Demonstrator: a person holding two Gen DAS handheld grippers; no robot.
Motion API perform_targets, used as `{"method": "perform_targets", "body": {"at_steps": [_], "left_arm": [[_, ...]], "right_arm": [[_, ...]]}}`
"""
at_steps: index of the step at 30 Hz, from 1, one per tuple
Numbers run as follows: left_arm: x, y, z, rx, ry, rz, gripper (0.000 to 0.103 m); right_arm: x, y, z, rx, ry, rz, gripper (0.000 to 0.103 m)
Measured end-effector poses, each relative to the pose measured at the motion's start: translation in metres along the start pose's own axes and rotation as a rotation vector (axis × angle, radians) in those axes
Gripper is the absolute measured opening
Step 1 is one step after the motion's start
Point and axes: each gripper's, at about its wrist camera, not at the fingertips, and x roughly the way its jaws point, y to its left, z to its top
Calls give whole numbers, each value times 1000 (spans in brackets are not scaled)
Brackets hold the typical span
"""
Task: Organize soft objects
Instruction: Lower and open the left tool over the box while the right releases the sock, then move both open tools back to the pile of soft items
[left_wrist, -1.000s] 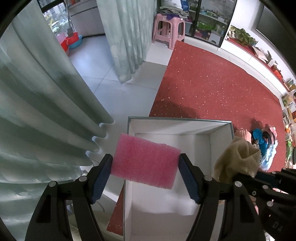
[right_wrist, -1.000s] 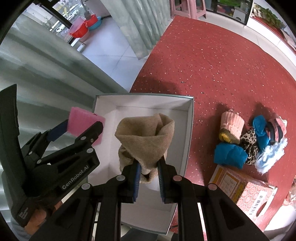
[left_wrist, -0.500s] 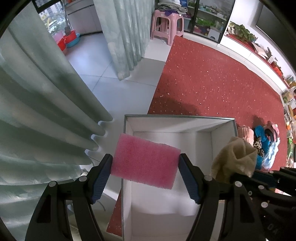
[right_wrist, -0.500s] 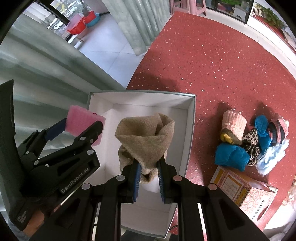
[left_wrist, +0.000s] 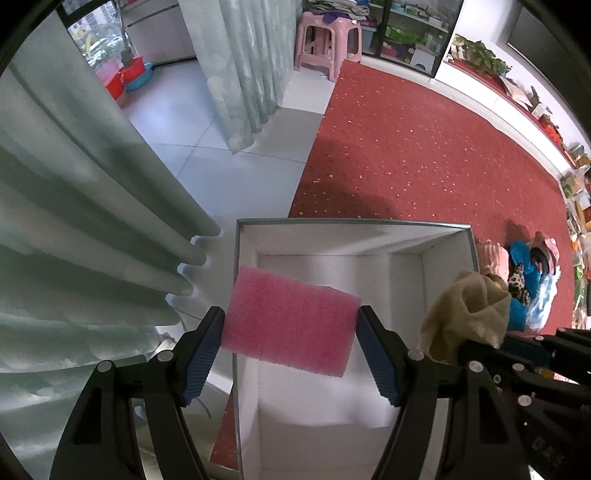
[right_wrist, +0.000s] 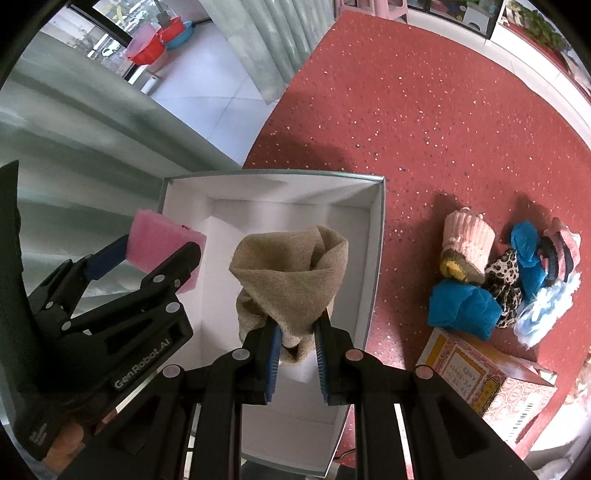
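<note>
I hold both grippers over the open white box (right_wrist: 375, 236), which sits on the red carpet (right_wrist: 424, 103) with its left edge hanging out past the carpet's edge. My left gripper (left_wrist: 290, 332) has its jaws spread wide and pressed on the short ends of the pink sponge (left_wrist: 290, 325), so the sponge's long axis runs straight across from one pad to the other. It hangs over the box's left wall, partly inside that rim and partly outside it. My right gripper (right_wrist: 295, 341) has its jaws pressed nearly together, pinching the gathered bottom of the tan burlap cloth (right_wrist: 291, 269), which sits squarely above the middle of the box floor. I judge the right hand better placed for a drop; the left should shift toward the box's centre first. The remaining soft things (right_wrist: 506, 280) lie in a heap on the carpet, beyond the box's right wall.
</note>
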Motion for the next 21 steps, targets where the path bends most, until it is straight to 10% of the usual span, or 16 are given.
{"method": "perform_targets", "body": {"at_steps": [6, 10, 13, 17, 21], "left_arm": [[-1, -1, -1, 6, -3, -20, 82], [-2, 3, -3, -13, -5, -7, 86], [-3, 11, -3, -55, 5, -36, 103], [-9, 20, -5, -94, -11, -53, 103], [-17, 23, -7, -118, -12, -79, 103]], "right_arm": [[-1, -3, -1, 9, -10, 40, 21], [-8, -6, -5, 6, -39, 42, 60], [-13, -7, -8, 14, -52, 51, 61], [-29, -11, -15, 24, -109, 53, 87], [-51, -15, -23, 51, -158, 90, 87]]}}
